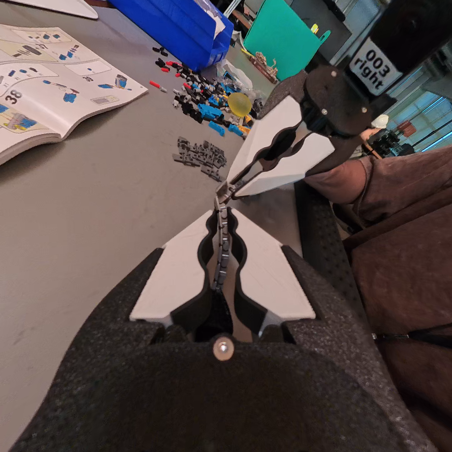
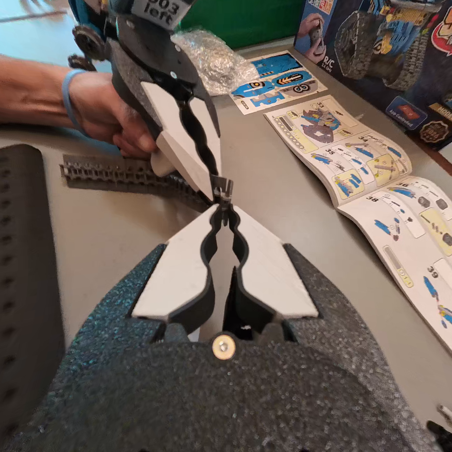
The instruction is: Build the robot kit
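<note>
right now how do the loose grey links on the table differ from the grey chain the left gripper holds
The loose grey links lie flat in a scattered cluster on the table; the grey chain is joined into one strip, pinched between the fingers of the left gripper. The loose links are touched by neither gripper; the chain's far end meets the right gripper. Both are the same grey plastic.
</note>
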`<state>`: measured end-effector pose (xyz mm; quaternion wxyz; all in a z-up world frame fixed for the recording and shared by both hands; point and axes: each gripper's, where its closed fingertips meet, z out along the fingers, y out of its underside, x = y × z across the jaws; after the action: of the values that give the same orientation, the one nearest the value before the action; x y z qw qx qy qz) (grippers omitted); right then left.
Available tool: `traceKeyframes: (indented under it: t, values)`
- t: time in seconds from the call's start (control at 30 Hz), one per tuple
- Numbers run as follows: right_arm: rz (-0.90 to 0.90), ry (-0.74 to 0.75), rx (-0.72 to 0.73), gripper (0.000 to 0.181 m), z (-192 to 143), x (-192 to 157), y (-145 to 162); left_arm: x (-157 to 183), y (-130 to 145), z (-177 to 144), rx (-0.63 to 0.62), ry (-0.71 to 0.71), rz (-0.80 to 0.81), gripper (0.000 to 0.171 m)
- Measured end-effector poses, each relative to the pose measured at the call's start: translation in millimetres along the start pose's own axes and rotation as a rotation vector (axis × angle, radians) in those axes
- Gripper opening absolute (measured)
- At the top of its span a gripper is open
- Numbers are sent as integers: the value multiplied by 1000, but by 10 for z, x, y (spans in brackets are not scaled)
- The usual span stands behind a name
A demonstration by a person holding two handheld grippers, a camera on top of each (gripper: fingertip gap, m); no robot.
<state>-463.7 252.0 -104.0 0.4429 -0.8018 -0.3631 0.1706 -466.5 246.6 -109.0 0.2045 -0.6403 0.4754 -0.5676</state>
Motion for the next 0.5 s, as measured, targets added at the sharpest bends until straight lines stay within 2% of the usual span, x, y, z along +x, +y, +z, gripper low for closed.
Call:
traceKeyframes:
  t: [0.13, 0.27, 0.4, 0.5]
  values:
    - [25, -35, -2, 5, -1, -22, 10, 13, 6, -3, -4, 11, -1, 4]
    - [-8, -8, -4, 5, 18, -24, 29, 9, 1, -7, 1, 7, 2, 4]
    - [111, -103, 33, 6, -21, -19, -7, 51, -17, -9, 11, 39, 5, 5]
    - [37, -54, 27, 6, -17, -2, -14, 34, -15, -7, 9, 40, -12, 6]
